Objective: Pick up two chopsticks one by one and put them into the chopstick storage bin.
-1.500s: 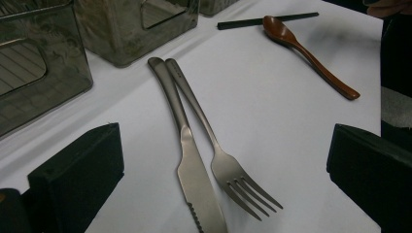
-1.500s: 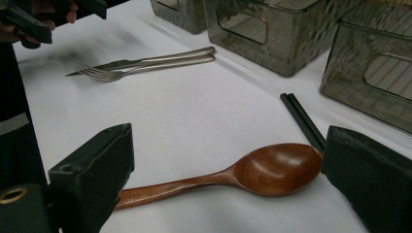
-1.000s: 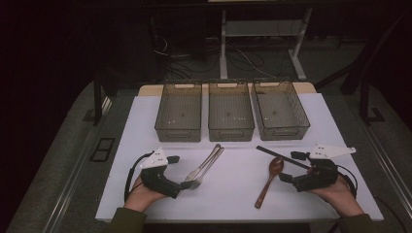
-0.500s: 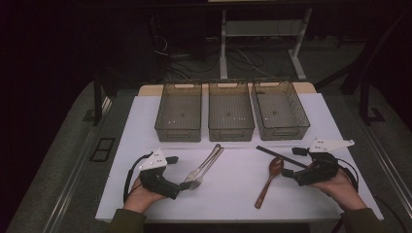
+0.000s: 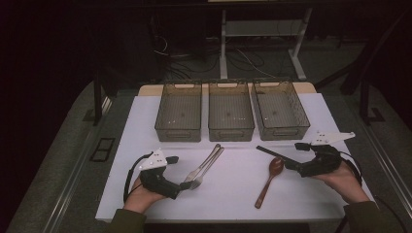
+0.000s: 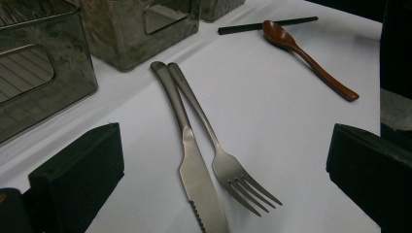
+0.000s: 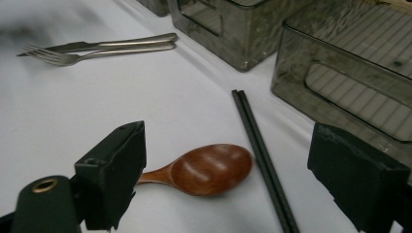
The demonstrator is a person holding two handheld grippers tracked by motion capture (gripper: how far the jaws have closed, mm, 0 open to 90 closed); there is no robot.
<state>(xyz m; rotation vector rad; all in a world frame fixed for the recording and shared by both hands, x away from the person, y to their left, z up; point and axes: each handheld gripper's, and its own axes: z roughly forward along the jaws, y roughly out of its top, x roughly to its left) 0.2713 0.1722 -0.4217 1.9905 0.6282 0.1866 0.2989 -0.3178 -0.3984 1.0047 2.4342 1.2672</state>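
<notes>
A steel knife and fork lie side by side on the white table, seen from above as a pair. My left gripper rests open right at their near ends, its jaws standing apart on either side of them without touching. A brown wooden spoon and a pair of black chopsticks lie to the right. My right gripper is open; its jaws have just been closing a little, with the spoon's bowl and the chopsticks between them, untouched.
Three empty grey see-through bins stand in a row at the back: left, middle, right. The right bin's wall is close beyond the right gripper. The white sheet ends near my forearms.
My right hand has slid away from me up the table, toward the chopsticks and the spoon's bowl. The left hand and all the cutlery have stayed put.
</notes>
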